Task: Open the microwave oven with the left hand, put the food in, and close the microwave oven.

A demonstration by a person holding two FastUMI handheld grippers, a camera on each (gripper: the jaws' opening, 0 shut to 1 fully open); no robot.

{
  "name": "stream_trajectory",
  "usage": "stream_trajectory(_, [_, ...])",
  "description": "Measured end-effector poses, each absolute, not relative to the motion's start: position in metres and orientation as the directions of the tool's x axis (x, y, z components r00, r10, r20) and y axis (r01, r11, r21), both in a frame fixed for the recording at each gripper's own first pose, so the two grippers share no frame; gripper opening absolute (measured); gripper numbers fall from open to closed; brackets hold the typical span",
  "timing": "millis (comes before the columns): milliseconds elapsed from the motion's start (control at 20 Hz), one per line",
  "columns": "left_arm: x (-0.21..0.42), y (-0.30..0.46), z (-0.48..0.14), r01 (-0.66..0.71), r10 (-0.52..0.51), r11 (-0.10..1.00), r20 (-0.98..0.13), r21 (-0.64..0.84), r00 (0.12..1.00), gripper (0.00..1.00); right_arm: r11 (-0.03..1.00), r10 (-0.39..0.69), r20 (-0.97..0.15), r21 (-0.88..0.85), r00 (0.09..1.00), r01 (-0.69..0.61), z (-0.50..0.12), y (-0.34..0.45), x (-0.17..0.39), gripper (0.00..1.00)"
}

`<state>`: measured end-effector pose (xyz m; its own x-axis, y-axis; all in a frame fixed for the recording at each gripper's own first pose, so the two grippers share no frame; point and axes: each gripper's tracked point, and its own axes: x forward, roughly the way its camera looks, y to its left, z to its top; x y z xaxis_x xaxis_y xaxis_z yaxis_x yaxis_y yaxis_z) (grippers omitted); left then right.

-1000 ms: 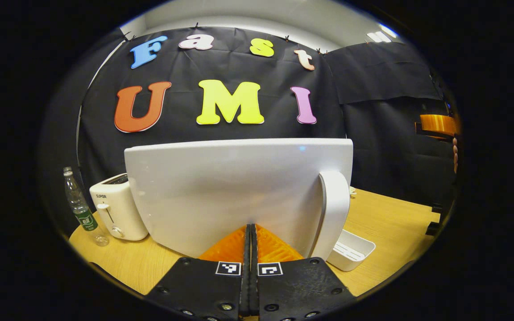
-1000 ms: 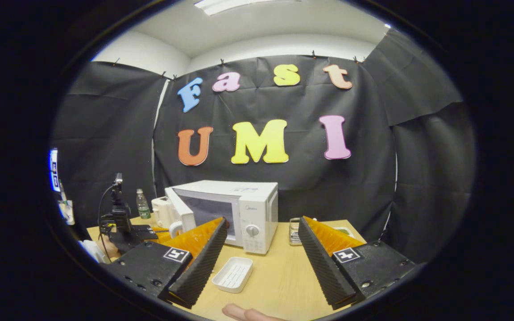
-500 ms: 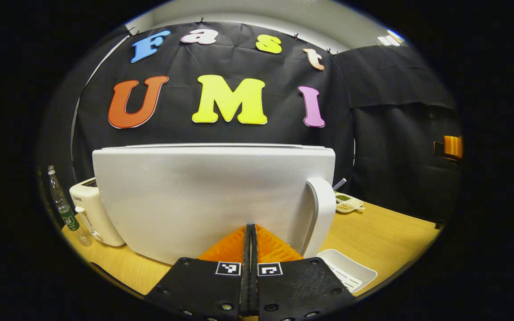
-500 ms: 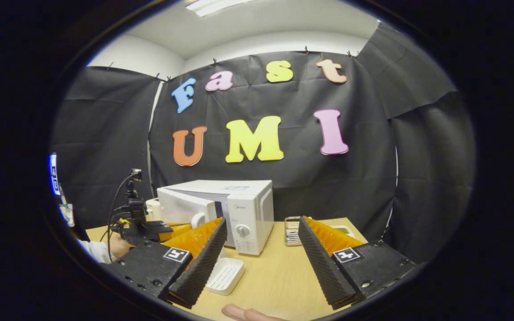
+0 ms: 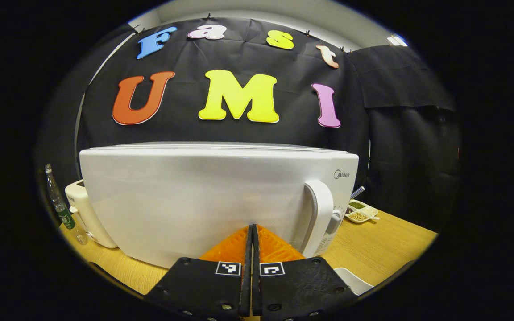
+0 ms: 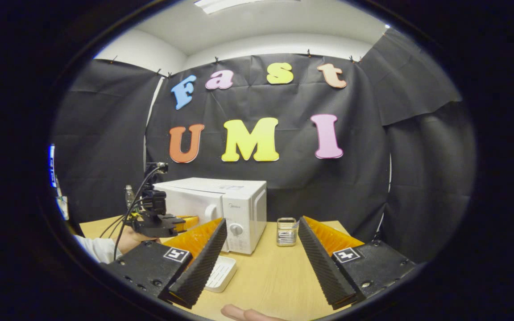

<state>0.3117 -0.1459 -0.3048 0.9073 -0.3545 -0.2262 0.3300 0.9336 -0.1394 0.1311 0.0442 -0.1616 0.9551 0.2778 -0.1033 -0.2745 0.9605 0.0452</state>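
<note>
The white microwave [image 5: 203, 196] stands close before me in the left gripper view with its door flush against the body. The door's curved handle [image 5: 318, 217] sits on the right side. My left gripper [image 5: 251, 228] is shut, its tips touching the door's lower middle, nothing between them. In the right gripper view the microwave [image 6: 221, 207] stands farther off on the wooden table [image 6: 275, 276], and the left gripper [image 6: 170, 223], held by a hand in a white sleeve, rests at its door. My right gripper [image 6: 261, 247] hovers open above the table, holding nothing.
A white ridged tray [image 6: 220, 273] lies in front of the microwave. A small glass jar [image 6: 287, 232] stands to the microwave's right. A white toaster [image 5: 83, 214] and a plastic bottle [image 5: 63, 214] stand on the left. A compartment dish of seeds [image 5: 359, 213] lies behind.
The microwave door swung from partly open to flush with the body, with the shut left gripper following against it. The right gripper stayed open and hardly moved.
</note>
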Motion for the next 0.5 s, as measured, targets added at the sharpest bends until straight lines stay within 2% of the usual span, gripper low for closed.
stream_trajectory(200, [0.317, -0.149, -0.304, 0.286, -0.315, 0.947, -0.239, -0.150, 0.918, 0.02, 0.964, 0.262, -0.111, 0.064, 0.959, -0.256, -0.153, 0.049, 0.114, 1.00])
stream_trajectory(250, [0.322, -0.148, -0.308, 0.266, -0.293, 0.954, -0.256, -0.135, 0.921, 0.02, 0.965, 0.259, -0.107, 0.061, 0.960, -0.254, -0.149, 0.050, 0.108, 0.95])
stream_trajectory(300, [0.320, -0.148, -0.308, 0.252, -0.282, 0.957, -0.267, -0.140, 0.922, 0.02, 0.967, 0.254, -0.107, 0.055, 0.961, -0.250, -0.147, 0.052, 0.101, 1.00])
stream_trajectory(350, [0.325, -0.150, -0.304, 0.238, -0.265, 0.962, -0.258, -0.131, 0.929, 0.04, 0.968, 0.249, -0.106, 0.051, 0.963, -0.244, -0.144, 0.052, 0.094, 0.95])
stream_trajectory(400, [0.321, -0.150, -0.311, 0.223, -0.248, 0.968, -0.299, -0.116, 0.921, 0.03, 0.970, 0.243, -0.101, 0.051, 0.965, -0.239, -0.141, 0.052, 0.086, 1.00])
stream_trajectory(500, [0.321, -0.151, -0.309, 0.208, -0.230, 0.973, -0.305, -0.104, 0.924, 0.03, 0.974, 0.227, -0.090, 0.042, 0.970, -0.224, -0.135, 0.051, 0.072, 1.00])
